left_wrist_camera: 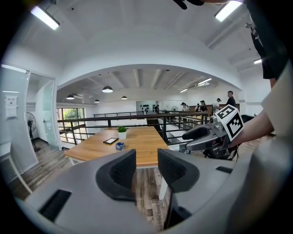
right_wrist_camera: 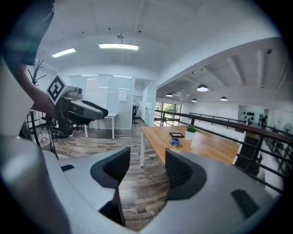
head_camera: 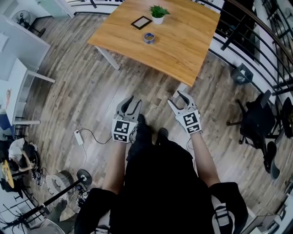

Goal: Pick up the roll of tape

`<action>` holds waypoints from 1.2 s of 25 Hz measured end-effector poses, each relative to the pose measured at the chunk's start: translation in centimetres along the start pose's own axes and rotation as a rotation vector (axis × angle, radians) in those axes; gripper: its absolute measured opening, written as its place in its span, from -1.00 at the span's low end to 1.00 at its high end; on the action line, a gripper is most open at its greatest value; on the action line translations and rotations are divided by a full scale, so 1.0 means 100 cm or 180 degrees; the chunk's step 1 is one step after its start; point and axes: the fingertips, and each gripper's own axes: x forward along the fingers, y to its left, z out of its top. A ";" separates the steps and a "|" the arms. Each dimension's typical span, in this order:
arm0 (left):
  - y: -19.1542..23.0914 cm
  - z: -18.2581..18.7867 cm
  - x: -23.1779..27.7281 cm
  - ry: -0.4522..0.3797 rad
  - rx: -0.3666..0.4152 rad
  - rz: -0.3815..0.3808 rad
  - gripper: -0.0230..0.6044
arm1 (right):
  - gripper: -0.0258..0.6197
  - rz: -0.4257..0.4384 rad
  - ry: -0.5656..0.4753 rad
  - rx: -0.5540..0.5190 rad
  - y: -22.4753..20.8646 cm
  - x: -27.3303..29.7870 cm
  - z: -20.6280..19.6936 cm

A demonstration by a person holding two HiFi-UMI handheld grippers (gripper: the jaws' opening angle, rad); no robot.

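You stand on the plank floor well back from the wooden table (head_camera: 183,43), a gripper in each hand, both held out in front of you and aimed toward the table's near corner. The left gripper (head_camera: 135,100) has its jaws partly apart with only floor showing in the gap. The right gripper (head_camera: 175,98) stands a little wider and grasps nothing either.

The roll of tape (head_camera: 149,38) lies flat on the table, toward its middle. A dark flat frame (head_camera: 141,22) lies just beyond it and a small potted plant (head_camera: 158,13) stands nearer the table's far edge. The roll touches neither of them, and the tabletop around it is bare.

By the look of it, the task is at its opening step: the reach has not begun and the tape is far outside either gripper's range. The next move calls for you to close the distance to the table first. Then bring one gripper down over the roll with its jaws spread wide enough to take the ring across its wall or its full width. Approach from the table's near edge, which keeps the frame and the plant out of the gripper's path.
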 end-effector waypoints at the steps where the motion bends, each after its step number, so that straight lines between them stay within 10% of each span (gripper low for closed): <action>1: 0.000 -0.001 0.000 0.0008 -0.0003 0.0004 -0.46 | -0.11 -0.0004 0.0015 0.0004 0.000 0.000 -0.001; 30: 0.073 -0.007 0.048 0.0120 -0.0067 -0.0321 -0.22 | 0.09 -0.0264 0.0203 0.0295 -0.014 0.069 0.007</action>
